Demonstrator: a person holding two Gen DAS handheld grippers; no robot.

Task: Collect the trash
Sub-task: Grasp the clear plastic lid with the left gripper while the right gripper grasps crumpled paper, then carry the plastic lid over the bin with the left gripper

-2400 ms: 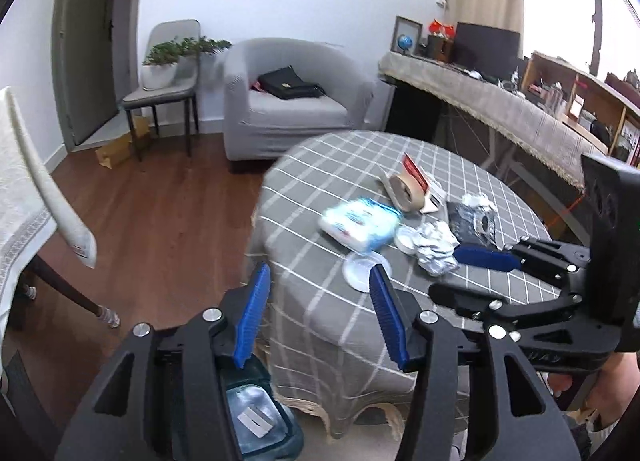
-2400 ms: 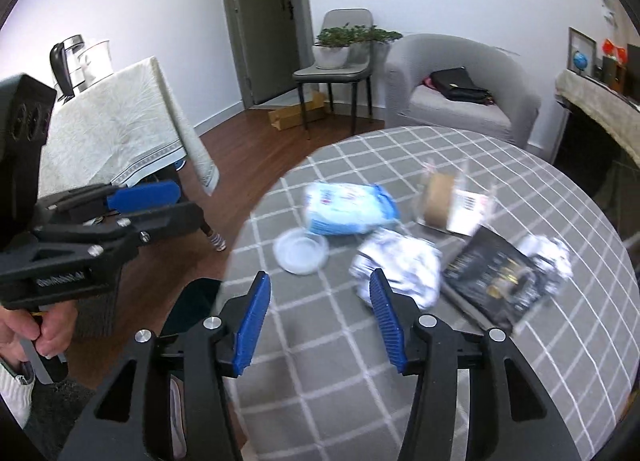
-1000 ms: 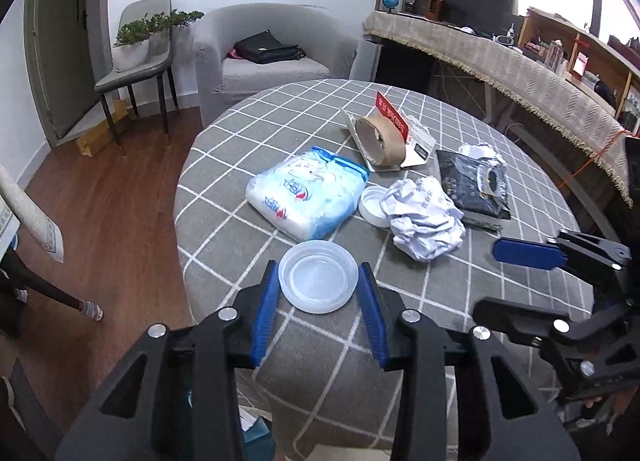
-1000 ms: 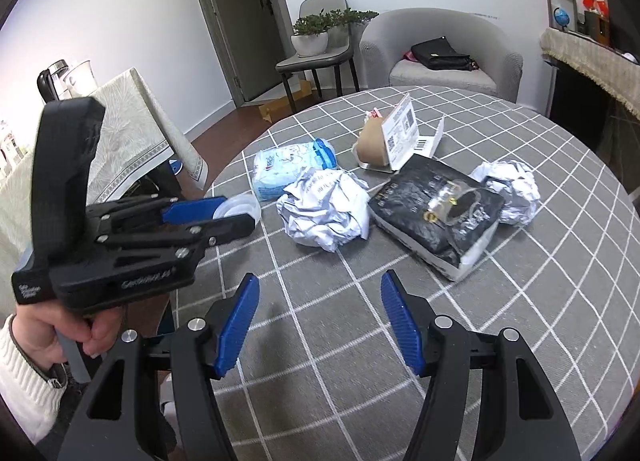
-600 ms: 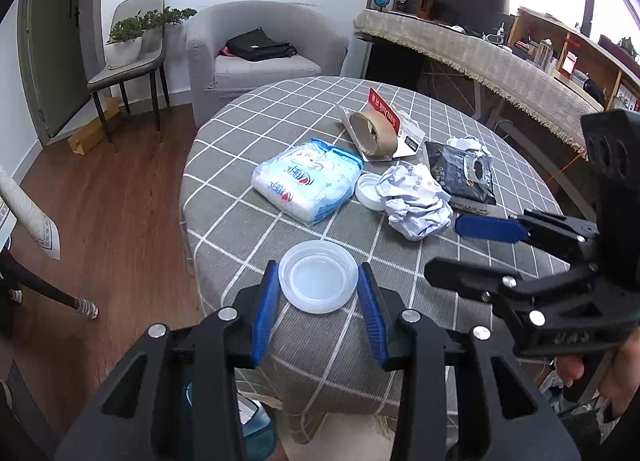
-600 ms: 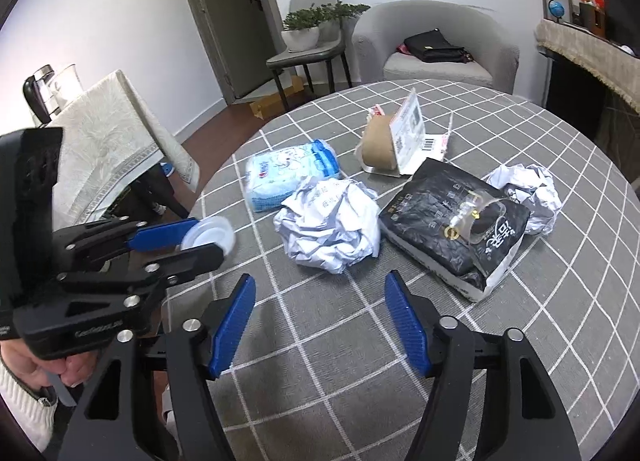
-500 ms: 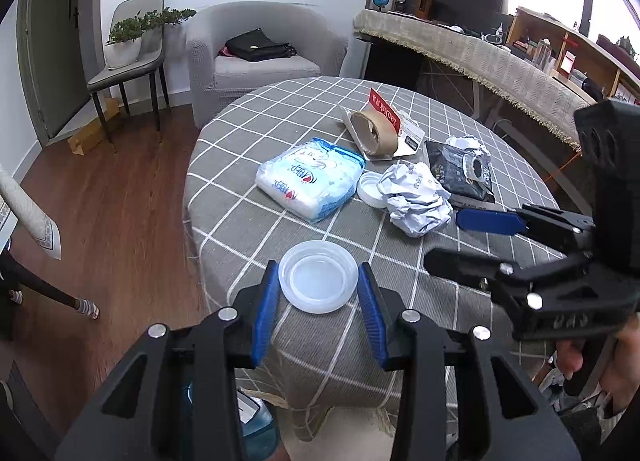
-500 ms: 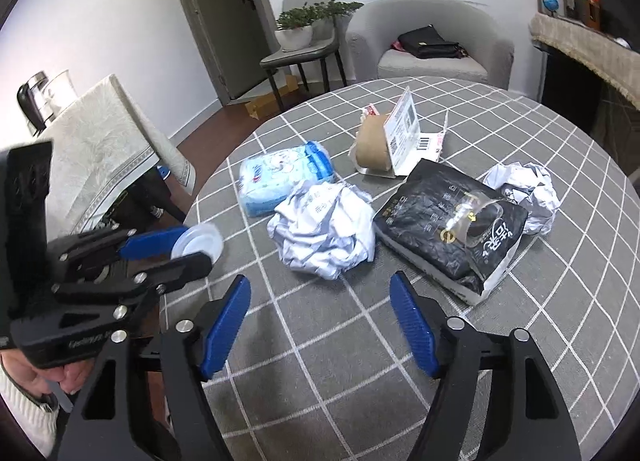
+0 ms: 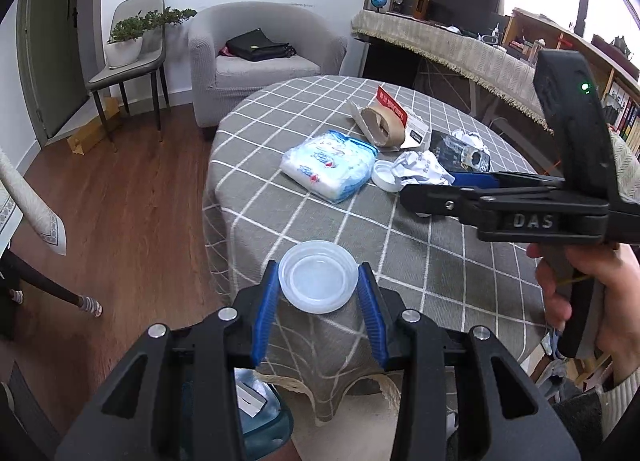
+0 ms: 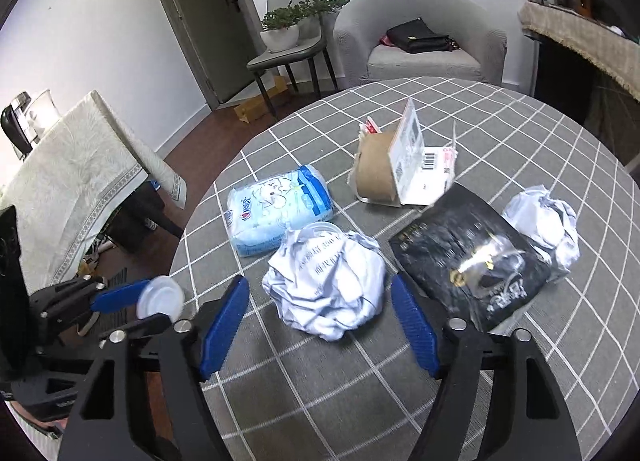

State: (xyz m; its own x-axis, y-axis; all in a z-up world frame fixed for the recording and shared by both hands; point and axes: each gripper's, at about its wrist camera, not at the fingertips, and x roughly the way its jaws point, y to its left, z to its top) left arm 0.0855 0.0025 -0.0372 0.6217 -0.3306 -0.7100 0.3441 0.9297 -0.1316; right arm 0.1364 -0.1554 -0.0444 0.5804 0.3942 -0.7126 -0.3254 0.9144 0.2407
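My left gripper [image 9: 319, 288] is shut on a clear plastic lid [image 9: 319, 281] and holds it in the air off the near edge of the round table [image 9: 424, 261]. The lid also shows in the right wrist view [image 10: 160, 297]. My right gripper [image 10: 320, 315] is open, its jaws on either side of a crumpled white paper ball [image 10: 326, 285] without touching it. On the table lie a blue tissue pack [image 10: 278, 207], a black packet [image 10: 468, 261], a second paper ball [image 10: 544, 221], a torn brown parcel [image 10: 390, 171] and a small white lid [image 9: 384, 177].
A blue trash bin [image 9: 256, 417] stands on the floor below my left gripper. A cloth-covered table [image 10: 68, 177] stands to the left. A grey armchair [image 9: 256, 57], a chair with a plant [image 9: 128, 57] and a long sideboard [image 9: 460, 49] lie beyond.
My left gripper closed on the clear lid, lifted it and drew back off the table edge. My right gripper moved forward over the table until its open jaws flanked the crumpled paper ball.
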